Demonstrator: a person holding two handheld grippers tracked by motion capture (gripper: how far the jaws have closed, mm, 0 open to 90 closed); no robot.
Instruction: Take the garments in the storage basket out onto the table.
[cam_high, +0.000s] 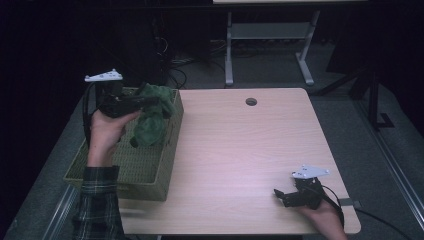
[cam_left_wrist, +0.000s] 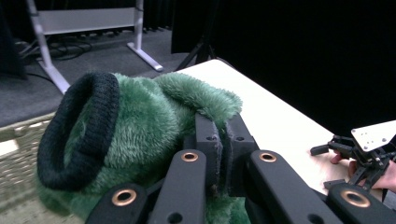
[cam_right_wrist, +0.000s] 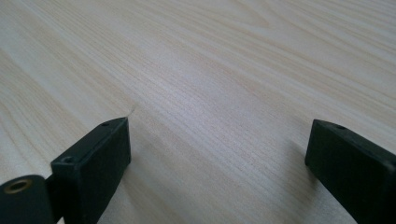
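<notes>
A: What's hidden?

B: Room past the table (cam_high: 240, 145) is dark at 12 o'clock; only a grey stand and cables show. In the high view the left gripper (cam_high: 155, 101) covers part of the green fuzzy garment (cam_high: 152, 120), so the pinch itself is hard to see there. The basket's (cam_high: 145, 172) far corner sits behind the cloth. Right forearm is cut off at the bottom edge, 5 o'clock.

A: Left jaws?

B: Nearly together, clamped on a fold of the green fleece in the left gripper view, just beside its black knit cuff (cam_left_wrist: 79, 130). Garment hangs lifted over the wicker basket at 9 o'clock, lower end dangling into it.

A: Left hand pose?

B: Left hand (cam_high: 107, 132) raised, gripper level, pointing toward 3 o'clock, plaid sleeve below.

A: Right?

B: Right gripper (cam_high: 281, 196) low on the tabletop at 5 o'clock, pointing toward 9 o'clock. Jaws wide apart, bare wood between them.
</notes>
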